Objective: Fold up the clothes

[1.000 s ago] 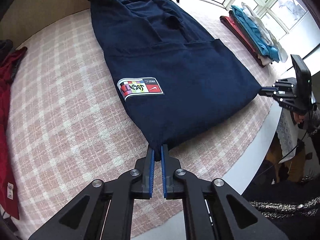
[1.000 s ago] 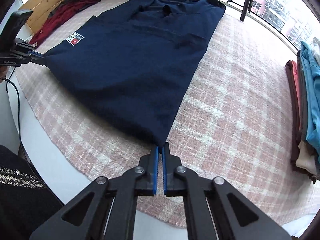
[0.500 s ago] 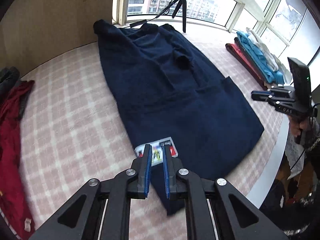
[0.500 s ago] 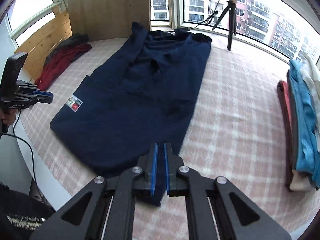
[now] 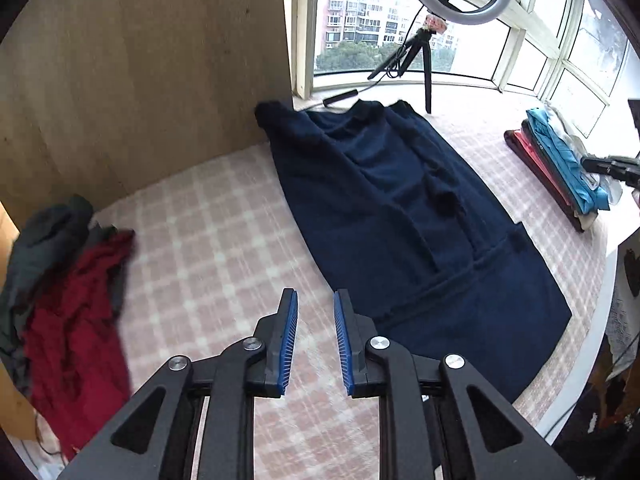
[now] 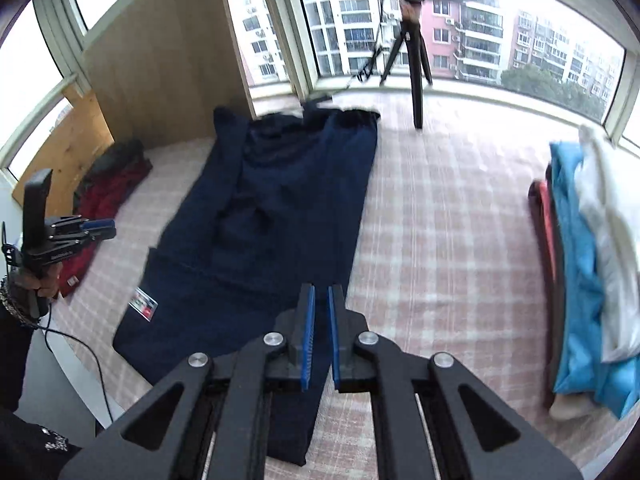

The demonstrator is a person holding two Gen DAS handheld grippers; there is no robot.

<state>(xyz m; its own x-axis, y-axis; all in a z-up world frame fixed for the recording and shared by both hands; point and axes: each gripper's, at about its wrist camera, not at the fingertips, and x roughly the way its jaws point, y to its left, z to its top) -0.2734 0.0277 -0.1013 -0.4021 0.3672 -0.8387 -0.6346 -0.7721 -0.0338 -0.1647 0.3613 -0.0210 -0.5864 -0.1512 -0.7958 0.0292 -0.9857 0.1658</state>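
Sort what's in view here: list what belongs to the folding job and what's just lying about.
Job: navy garment spread on the checked cloth; left tool and right tool, both open with nothing between them.

Lying about: red clothes, folded stack, ring-light tripod.

Matt navy cloth on the garment [image 5: 404,216], soft and faintly fuzzy, creased along its folds, with a glossy printed patch [image 6: 145,304] near one corner. Beneath, a woven checked cover [image 5: 208,240] in pink and cream, coarse and nubbly. Black matt plastic on the left gripper [image 5: 315,340] and right gripper [image 6: 321,330], ribbed blue rubbery pads [image 5: 289,344], bright metal pivot pins [image 5: 379,343]. Pale wood-grain panel [image 5: 140,68], smooth, satin. Crumpled red cloth [image 5: 76,320], matt. Smooth blue and white cloth in the folded stack [image 6: 580,264]. Painted window frame [image 5: 304,28], slightly glossy.
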